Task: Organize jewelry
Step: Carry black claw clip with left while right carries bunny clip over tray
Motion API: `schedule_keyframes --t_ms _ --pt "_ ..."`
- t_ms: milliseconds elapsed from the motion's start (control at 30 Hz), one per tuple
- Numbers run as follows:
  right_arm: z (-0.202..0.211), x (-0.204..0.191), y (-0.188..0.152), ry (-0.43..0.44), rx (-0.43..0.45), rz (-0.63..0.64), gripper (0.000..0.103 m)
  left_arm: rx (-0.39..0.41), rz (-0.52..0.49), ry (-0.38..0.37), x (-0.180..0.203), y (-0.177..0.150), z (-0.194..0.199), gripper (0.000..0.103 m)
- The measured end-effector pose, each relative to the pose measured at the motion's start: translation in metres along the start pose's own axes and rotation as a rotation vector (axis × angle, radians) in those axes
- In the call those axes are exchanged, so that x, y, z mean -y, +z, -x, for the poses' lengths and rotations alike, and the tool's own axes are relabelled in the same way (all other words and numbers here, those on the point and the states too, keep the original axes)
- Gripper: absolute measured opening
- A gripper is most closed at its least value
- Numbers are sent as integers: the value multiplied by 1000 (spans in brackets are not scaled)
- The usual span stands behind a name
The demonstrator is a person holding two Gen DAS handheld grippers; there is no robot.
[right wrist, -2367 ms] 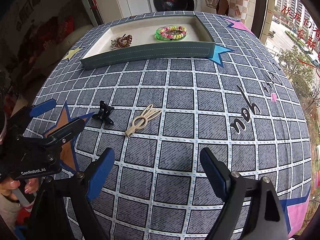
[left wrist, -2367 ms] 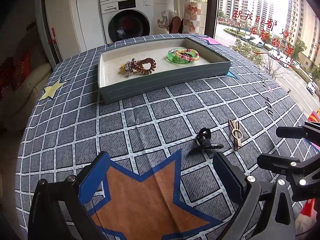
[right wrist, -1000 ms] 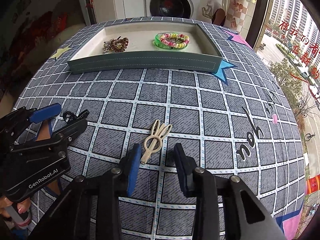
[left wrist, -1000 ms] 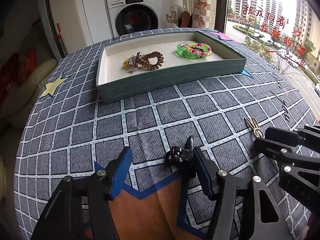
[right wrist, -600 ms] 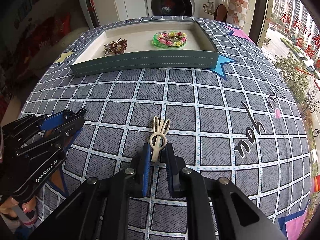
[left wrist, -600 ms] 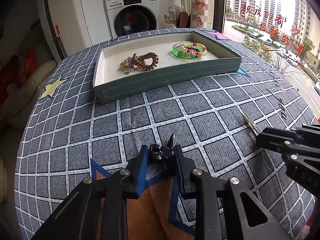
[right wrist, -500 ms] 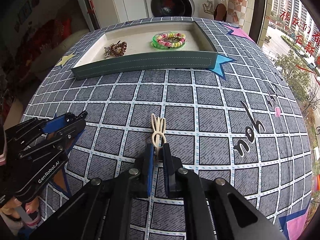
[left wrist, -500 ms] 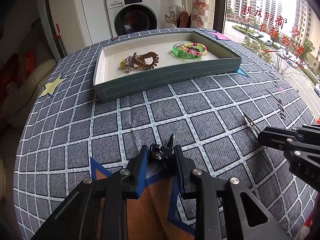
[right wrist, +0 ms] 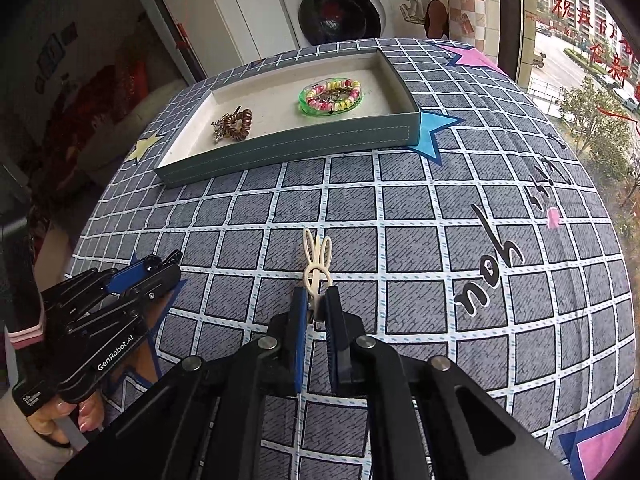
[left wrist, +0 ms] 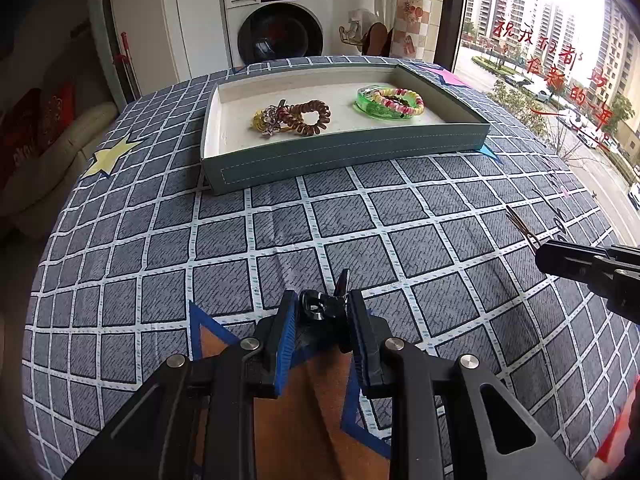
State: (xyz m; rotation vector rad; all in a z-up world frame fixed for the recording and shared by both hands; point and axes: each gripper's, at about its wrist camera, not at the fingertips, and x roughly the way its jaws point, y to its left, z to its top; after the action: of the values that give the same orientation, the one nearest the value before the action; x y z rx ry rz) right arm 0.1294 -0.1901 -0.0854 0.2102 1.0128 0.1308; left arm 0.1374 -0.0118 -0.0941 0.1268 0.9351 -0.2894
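My left gripper (left wrist: 322, 306) is shut on a small black claw hair clip (left wrist: 326, 302) and holds it just above the checked tablecloth. My right gripper (right wrist: 317, 306) is shut on a beige rabbit-ear hair clip (right wrist: 316, 260), lifted off the cloth; that clip shows edge-on in the left wrist view (left wrist: 522, 226). The teal tray (left wrist: 344, 158) lies at the far side of the table and holds a brown coil hair tie with a gold charm (left wrist: 294, 118) and a green bangle with a beaded bracelet (left wrist: 390, 102). In the right wrist view the tray (right wrist: 288, 150) is ahead and to the left.
The round table has a grey checked cloth (left wrist: 360, 232) with star patches. A washing machine (left wrist: 280, 20) and white cabinets stand behind the table. A window is at the right. The left gripper (right wrist: 132, 280) shows at the left of the right wrist view.
Both grippers closed on their clips, the left on the black claw clip, the right on the beige one. Both clips have since been lifted and carried slightly toward the tray.
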Motion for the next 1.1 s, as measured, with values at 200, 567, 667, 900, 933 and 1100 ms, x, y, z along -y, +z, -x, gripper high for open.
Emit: schedule_keyframes --t_ms 200,567,667,900,933,1100 --pt "3 10 5 25 4 -34 10 17 17 -5 -5 5 8 38" --pt "9 27 17 54 27 -79 10 40 67 -18 -24 15 24 38" --pt "8 27 16 60 24 -80 10 44 80 -16 -24 13 25 39" --pt "1 22 11 67 10 -66 10 52 112 25 -19 4 22 100" --pt "1 21 11 64 12 -61 10 50 103 27 -17 5 21 100" --pt "2 19 11 64 13 -58 10 21 73 53 -10 7 9 100"
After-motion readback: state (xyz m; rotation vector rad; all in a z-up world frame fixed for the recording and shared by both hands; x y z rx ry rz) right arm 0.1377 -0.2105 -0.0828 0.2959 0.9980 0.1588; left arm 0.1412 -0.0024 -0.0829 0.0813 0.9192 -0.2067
